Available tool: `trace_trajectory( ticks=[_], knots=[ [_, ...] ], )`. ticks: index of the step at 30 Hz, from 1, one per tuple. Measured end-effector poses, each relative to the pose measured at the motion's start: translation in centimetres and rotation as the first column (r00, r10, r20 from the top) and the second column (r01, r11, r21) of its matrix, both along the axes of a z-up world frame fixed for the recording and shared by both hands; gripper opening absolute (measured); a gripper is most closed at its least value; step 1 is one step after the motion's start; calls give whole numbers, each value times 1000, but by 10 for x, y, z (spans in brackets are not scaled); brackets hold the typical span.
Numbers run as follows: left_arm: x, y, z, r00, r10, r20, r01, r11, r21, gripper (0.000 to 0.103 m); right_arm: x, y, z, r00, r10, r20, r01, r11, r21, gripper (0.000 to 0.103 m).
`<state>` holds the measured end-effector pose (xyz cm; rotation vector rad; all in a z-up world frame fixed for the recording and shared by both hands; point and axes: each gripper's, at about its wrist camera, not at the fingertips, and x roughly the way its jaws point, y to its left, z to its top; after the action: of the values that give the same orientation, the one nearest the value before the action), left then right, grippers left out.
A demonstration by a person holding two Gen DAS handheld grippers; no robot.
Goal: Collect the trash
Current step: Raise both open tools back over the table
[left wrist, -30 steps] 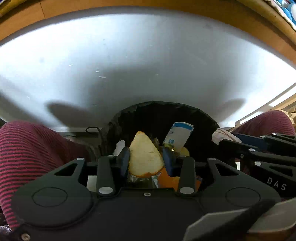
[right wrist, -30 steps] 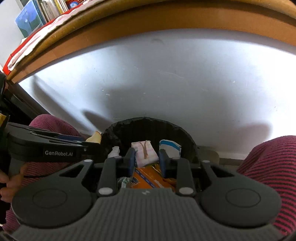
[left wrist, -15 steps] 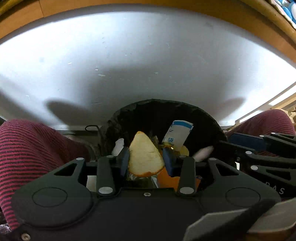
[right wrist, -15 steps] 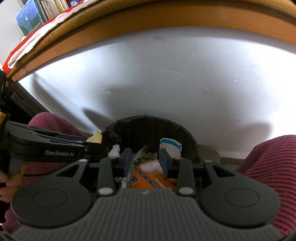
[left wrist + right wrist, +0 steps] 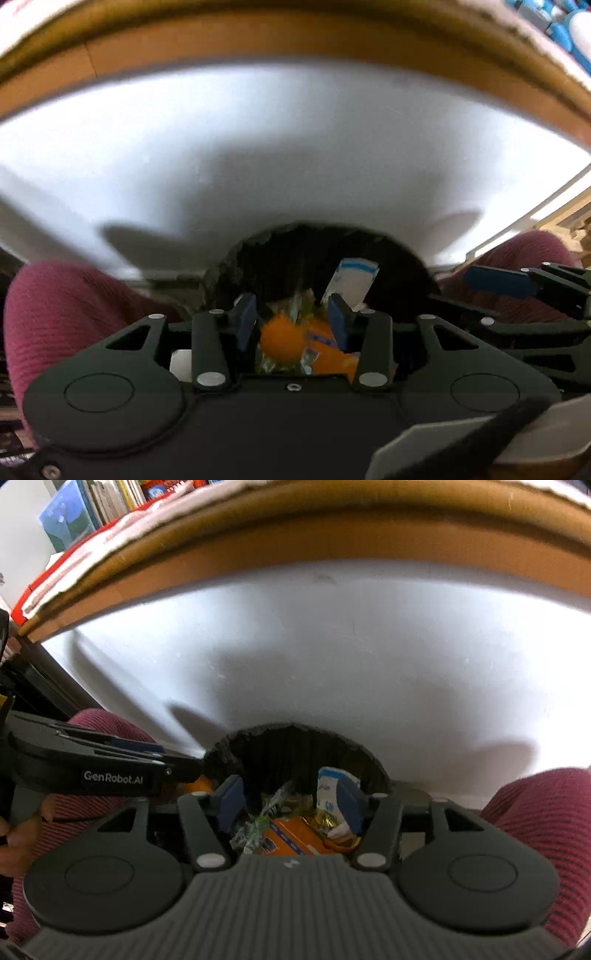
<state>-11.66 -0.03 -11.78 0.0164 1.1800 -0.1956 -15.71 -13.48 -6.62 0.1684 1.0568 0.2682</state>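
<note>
Both grippers hang over a bin with a black liner [image 5: 295, 251] [image 5: 295, 746], which stands on the floor between a person's knees. My left gripper [image 5: 291, 315] is open. Just below its blue fingertips is an orange peel [image 5: 280, 341], blurred and apart from both fingers, over the trash. My right gripper [image 5: 290, 799] is open with nothing between its fingers. In the bin lie a blue-and-white carton [image 5: 352, 282] [image 5: 332, 786], an orange packet [image 5: 288, 836] and clear green wrappers [image 5: 269, 808].
Knees in maroon striped trousers [image 5: 66, 306] [image 5: 539, 812] flank the bin. A white panel [image 5: 332, 664] rises behind it under a wooden table edge [image 5: 295, 539]. Books [image 5: 92, 502] stand at the top left. A hand [image 5: 18, 834] holds the left gripper's handle.
My right gripper let go of a small white wrapper and opened wide. My left gripper then opened too, and the orange peel dropped from between its fingers toward the trash.
</note>
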Motion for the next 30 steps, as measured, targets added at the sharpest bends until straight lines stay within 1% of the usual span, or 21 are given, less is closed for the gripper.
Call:
trace_trajectory(
  ticks=[2, 4, 5, 7, 9, 12, 16, 20, 22, 24, 30],
  knots=[
    [-1, 1, 18, 999, -9, 44, 9, 1000, -1, 45, 0, -3, 13, 1000, 7, 30, -7, 1000, 17, 77],
    [-2, 3, 39, 995, -16, 103, 17, 1000, -8, 53, 0, -7, 30, 997, 16, 78, -19, 999, 29, 80],
    [-4, 4, 49, 991, -18, 133, 21, 1000, -16, 55, 1, -8, 38, 994, 23, 104, -26, 999, 34, 82],
    [-4, 8, 70, 982, -17, 188, 25, 999, -36, 61, 1, -11, 55, 986, 35, 162, -42, 998, 38, 86],
    [-4, 12, 87, 974, -9, 228, 23, 998, -59, 65, 2, -13, 70, 977, 46, 207, -54, 998, 36, 88],
    [-3, 17, 111, 959, 2, 283, 27, 995, -98, 72, 8, -19, 89, 966, 42, 256, -55, 997, 46, 89],
    [3, 17, 139, 937, 7, 350, 39, 991, -127, 75, 13, -24, 117, 939, 37, 342, -58, 997, 52, 89],
    [14, 13, 159, 911, 16, 412, 44, 990, -135, 77, 24, -29, 139, 906, 28, 422, -45, 998, 31, 98],
    [27, 12, 166, 900, 24, 436, 39, 990, -136, 78, 34, -32, 144, 902, 22, 432, -28, 1000, 7, 98],
    [39, 9, 170, 890, 34, 455, 35, 989, -142, 80, 47, -38, 146, 905, 8, 425, -6, 1000, -6, 98],
    [84, 1, 180, 864, 56, 500, 22, 989, -148, 82, 90, -51, 142, 917, -65, 394, 74, 997, -7, 100]
  ],
)
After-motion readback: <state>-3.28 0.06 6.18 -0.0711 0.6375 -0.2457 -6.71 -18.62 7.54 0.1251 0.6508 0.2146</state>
